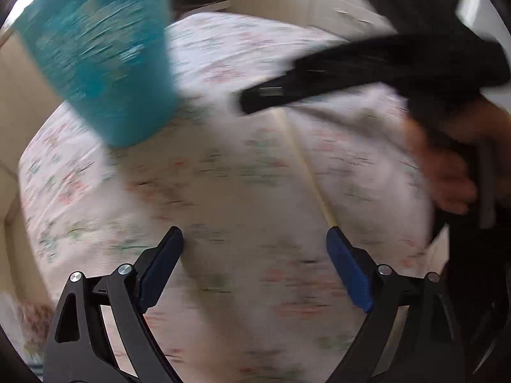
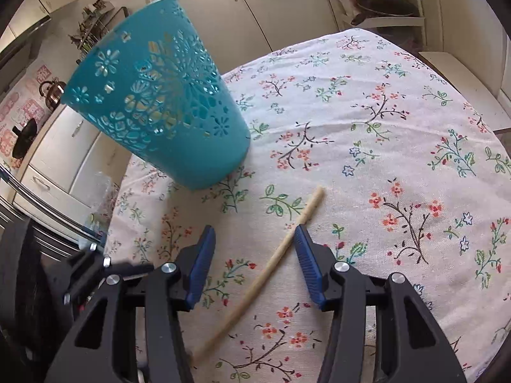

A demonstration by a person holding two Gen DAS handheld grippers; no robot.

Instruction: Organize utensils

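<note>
Nearest the right wrist camera, the right gripper (image 2: 254,255) stands with its blue pads spread and nothing between them in contact; it hangs over the wooden stick (image 2: 268,268), which passes diagonally under the gap. Left gripper (image 1: 255,261) is likewise spread wide and carries nothing; its view is heavily smeared, so fine detail there cannot be read.

Table (image 2: 399,111): covered by a white floral cloth, otherwise bare apart from the two items below.

Teal basket (image 2: 159,95): a perforated plastic holder standing on the cloth at the far left of the table, upright as far as the lens distortion allows. A few pale shapes show through its cut-outs; whether these are utensils already stowed cannot be told.

Wooden stick: a long pale utensil handle lying flat on the cloth, near the basket but apart from it. Its lower end runs out of sight behind the right gripper's frame.

Assessment: no grasp is made on the stick. Pick-up, carry and drop into the basket all appear outstanding.
</note>
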